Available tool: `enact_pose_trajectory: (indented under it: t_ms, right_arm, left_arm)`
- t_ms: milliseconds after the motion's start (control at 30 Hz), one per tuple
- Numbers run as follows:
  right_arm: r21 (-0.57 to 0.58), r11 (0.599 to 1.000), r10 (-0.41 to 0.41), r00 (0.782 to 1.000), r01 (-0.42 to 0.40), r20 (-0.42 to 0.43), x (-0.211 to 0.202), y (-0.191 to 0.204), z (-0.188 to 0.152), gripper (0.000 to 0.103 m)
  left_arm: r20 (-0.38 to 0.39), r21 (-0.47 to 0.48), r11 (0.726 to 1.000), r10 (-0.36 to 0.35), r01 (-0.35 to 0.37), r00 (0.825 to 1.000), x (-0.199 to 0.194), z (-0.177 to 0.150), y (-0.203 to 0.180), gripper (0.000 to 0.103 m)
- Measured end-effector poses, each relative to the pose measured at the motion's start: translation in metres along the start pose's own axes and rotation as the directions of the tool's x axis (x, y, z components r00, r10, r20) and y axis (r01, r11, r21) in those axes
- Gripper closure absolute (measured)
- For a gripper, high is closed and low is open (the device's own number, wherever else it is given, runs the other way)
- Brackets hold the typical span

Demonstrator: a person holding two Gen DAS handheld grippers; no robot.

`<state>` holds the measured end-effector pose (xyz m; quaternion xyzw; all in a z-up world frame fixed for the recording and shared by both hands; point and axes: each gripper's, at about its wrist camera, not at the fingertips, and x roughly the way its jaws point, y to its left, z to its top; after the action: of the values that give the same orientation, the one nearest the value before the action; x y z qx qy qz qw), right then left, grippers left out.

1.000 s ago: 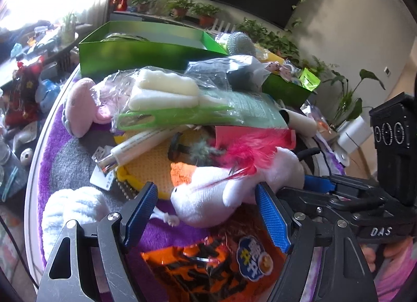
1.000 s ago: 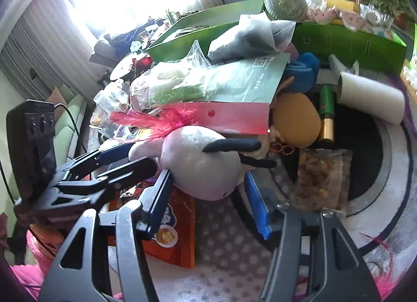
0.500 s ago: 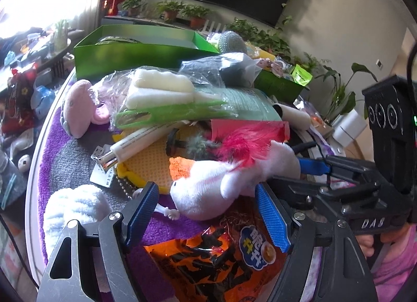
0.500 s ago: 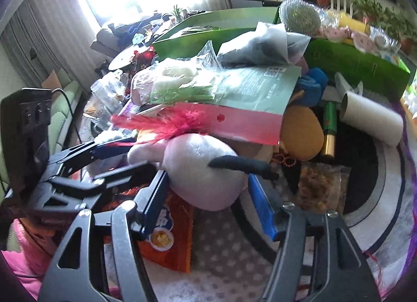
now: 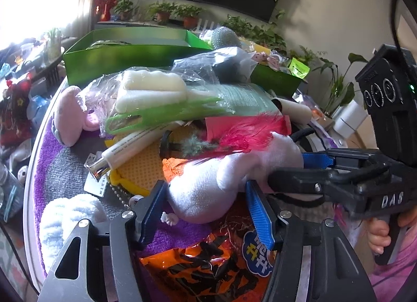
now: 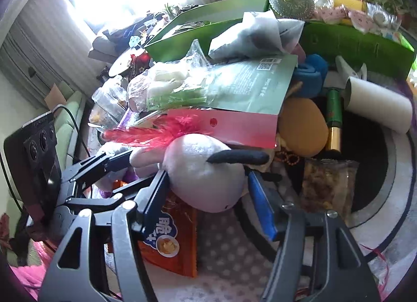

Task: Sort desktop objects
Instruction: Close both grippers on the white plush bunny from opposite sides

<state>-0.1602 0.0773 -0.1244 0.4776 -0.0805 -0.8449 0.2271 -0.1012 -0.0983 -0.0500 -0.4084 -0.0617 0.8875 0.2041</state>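
The plush toy [image 5: 216, 184] was found at the front of the pile, bracketed between the fingers of the left gripper [image 5: 206, 213] and of the right gripper [image 6: 208, 197]. A snack bag [image 5: 208, 270] lay under it. A feather [image 5: 247, 132] rested on top. Behind were stacked a card [image 6: 234, 130], a pouch [image 6: 250, 85] and two boxes [image 5: 125, 54].

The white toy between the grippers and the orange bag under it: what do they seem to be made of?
White toy: looks like soft plush fabric, matte and fuzzy at its outline, with pink feathers on top.
Orange bag: probably thin plastic or foil film, since it is glossy, crinkled and printed.
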Motion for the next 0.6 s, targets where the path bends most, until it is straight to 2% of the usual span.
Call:
enact_pose_trajectory:
  t_ms: [167, 300, 600]
  right_arm:
    - [-0.098, 0.993, -0.057, 0.998, 0.058, 0.009, 0.008, 0.011, -0.004, 0.039]
    - [-0.091, 0.995, -0.035, 0.999, 0.036, 0.012, 0.013, 0.012, 0.000, 0.050]
    - [-0.140, 0.988, -0.045, 0.995, 0.058, 0.091, -0.018, 0.027, 0.009, 0.049]
  left_arm:
    - [0.002, -0.014, 1.000, 0.000, 0.000, 1.000, 0.002, 0.001, 0.002, 0.044]
    - [0.019, 0.002, 1.000, 0.006, -0.006, 1.000, -0.004, 0.002, -0.003, 0.044]
    - [0.085, 0.040, 0.999, 0.010, -0.013, 0.996, -0.034, 0.017, -0.020, 0.044]
